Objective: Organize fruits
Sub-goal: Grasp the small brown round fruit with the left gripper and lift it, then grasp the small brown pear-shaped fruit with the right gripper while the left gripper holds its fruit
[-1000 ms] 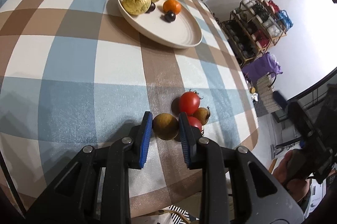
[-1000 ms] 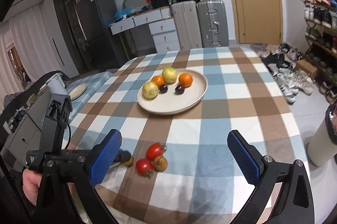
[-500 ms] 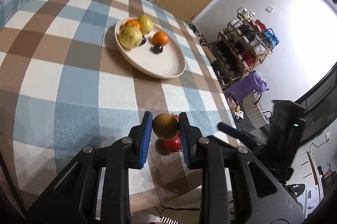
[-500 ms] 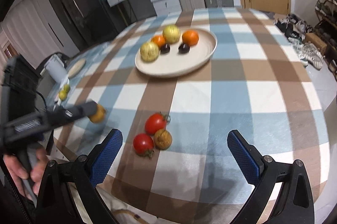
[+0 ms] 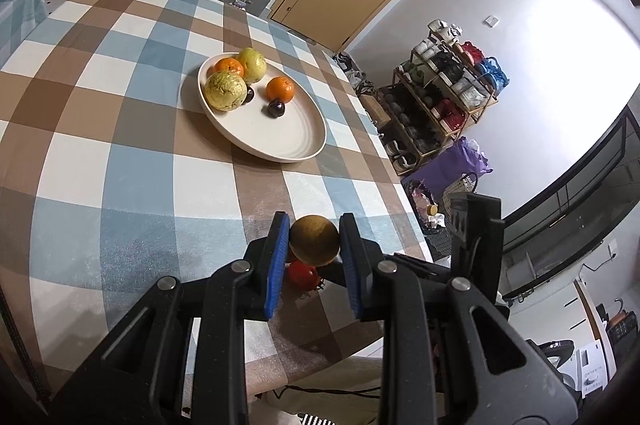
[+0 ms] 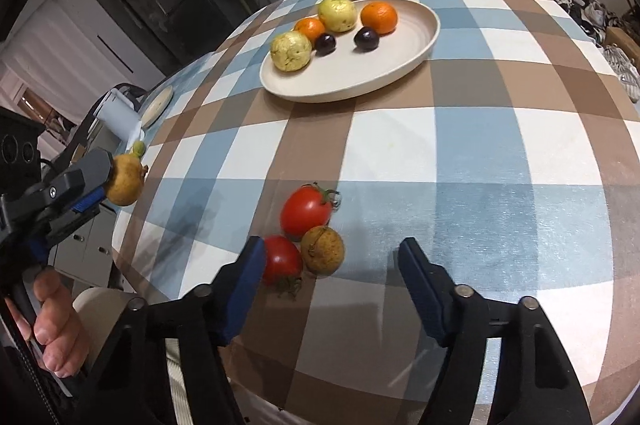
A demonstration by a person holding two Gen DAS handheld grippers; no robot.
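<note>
Clamping a brown fruit [image 5: 314,240] at the frame's lower centre, the left gripper [image 5: 313,254] hangs above the table [image 5: 120,161], while the right gripper [image 6: 332,281] gapes around two tomatoes [image 6: 306,211].

From your left wrist camera, the brown fruit [image 5: 314,240] hides most of the tomatoes [image 5: 303,273] beneath it. Your left hand [image 6: 56,325] is cut off by the right camera's edge.

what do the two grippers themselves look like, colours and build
Both the left gripper and right gripper are matte black plastic frames with triangular cut-outs and silver pivot bolts. Each finger ends in a ribbed blue pad. A bare hand grips the left one's black handle; no sleeve shows.
</note>
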